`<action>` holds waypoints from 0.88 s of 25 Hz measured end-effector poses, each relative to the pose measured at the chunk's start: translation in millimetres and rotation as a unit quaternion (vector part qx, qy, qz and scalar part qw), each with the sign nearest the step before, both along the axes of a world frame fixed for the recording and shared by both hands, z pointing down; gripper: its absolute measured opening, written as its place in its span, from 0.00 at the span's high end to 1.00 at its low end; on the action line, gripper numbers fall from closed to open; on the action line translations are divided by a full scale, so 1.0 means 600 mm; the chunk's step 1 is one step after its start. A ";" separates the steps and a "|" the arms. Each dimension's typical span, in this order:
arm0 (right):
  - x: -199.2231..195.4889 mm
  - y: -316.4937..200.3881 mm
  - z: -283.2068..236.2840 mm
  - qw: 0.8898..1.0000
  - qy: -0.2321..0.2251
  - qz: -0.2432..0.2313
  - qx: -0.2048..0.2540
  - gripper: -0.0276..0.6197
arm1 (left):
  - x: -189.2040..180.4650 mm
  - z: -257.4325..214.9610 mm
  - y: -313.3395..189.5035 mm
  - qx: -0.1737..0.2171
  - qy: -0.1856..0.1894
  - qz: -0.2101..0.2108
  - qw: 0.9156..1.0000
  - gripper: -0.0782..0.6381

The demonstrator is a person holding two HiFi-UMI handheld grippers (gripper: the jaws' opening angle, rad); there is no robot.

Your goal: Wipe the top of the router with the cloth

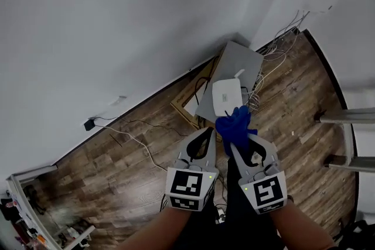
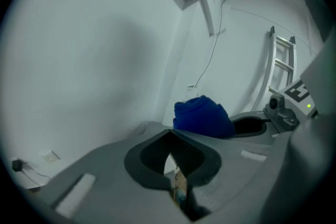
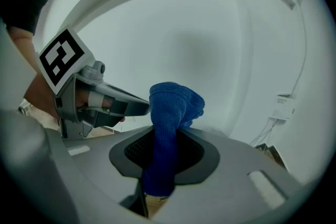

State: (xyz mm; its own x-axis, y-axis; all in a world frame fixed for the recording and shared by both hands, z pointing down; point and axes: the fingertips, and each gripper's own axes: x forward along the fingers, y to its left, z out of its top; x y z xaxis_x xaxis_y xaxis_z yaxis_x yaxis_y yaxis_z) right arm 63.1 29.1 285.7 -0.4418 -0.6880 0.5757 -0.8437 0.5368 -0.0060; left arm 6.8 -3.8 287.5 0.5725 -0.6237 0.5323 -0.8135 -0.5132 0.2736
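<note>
In the head view the white router (image 1: pixel 227 96) lies low on a grey slab (image 1: pixel 240 62) in the corner of the room, one antenna raised. A blue cloth (image 1: pixel 235 127) bunches up just in front of it, and my right gripper (image 1: pixel 234 146) is shut on that cloth. In the right gripper view the cloth (image 3: pixel 169 113) stands up out of my right gripper (image 3: pixel 165 136). My left gripper (image 1: pixel 209 130) is beside it on the left, shut and holding nothing. The left gripper view shows my left gripper (image 2: pixel 169 132) closed to a point, with the cloth (image 2: pixel 202 117) past it.
White cables (image 1: pixel 275 61) trail over the wood floor beside the slab, up to a wall box (image 1: pixel 318 2). A wooden frame (image 1: pixel 186 106) lies under the slab's left side. A black plug (image 1: pixel 89 124) sits by the baseboard. A metal ladder (image 1: pixel 347 117) stands at the right.
</note>
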 end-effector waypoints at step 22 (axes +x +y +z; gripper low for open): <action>0.007 -0.165 0.546 0.911 0.082 -0.389 -0.112 0.78 | 0.020 0.511 -0.136 -0.111 -0.016 -0.125 0.986 0.89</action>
